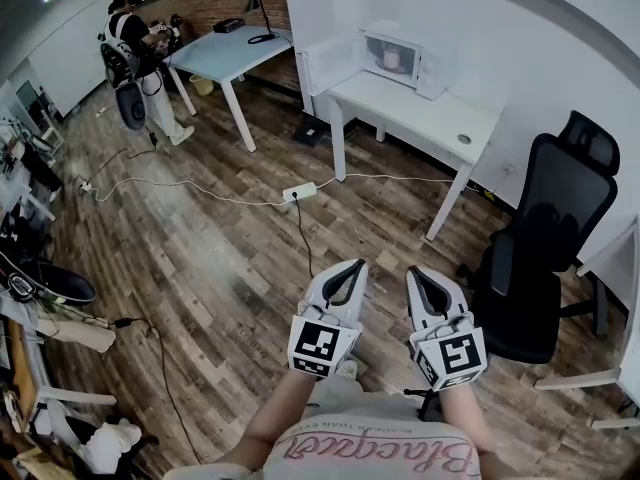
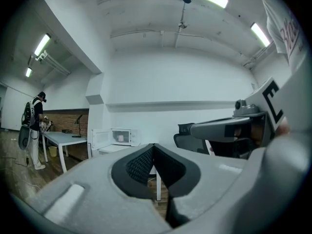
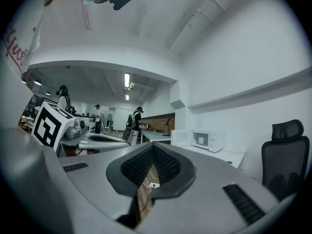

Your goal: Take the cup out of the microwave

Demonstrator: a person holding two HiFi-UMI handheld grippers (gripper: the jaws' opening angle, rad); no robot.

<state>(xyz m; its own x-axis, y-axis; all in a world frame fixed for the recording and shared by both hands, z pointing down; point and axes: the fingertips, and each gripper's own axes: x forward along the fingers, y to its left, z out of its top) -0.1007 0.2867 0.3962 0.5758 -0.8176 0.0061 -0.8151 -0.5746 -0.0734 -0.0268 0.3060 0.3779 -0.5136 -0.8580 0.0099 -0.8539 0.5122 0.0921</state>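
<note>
Two grippers, both empty: our left gripper [image 1: 354,264] and right gripper [image 1: 413,271] are held level near our body, each with its jaws pressed together on nothing. The cup [image 1: 391,60] sits inside the microwave [image 1: 412,56], whose door [image 1: 328,65] stands open, on the far white table [image 1: 440,123], well apart from us.

We judge the risks lie on the way. A power strip [image 1: 299,192] lies on the floor between us and the table, where a foot could catch it. The office chair [image 1: 545,248] stands near on the right. Jaws left closed would knock the cup rather than take it.

The head view alone shows that floor. The right gripper view alone shows several more people far off on the left.
</note>
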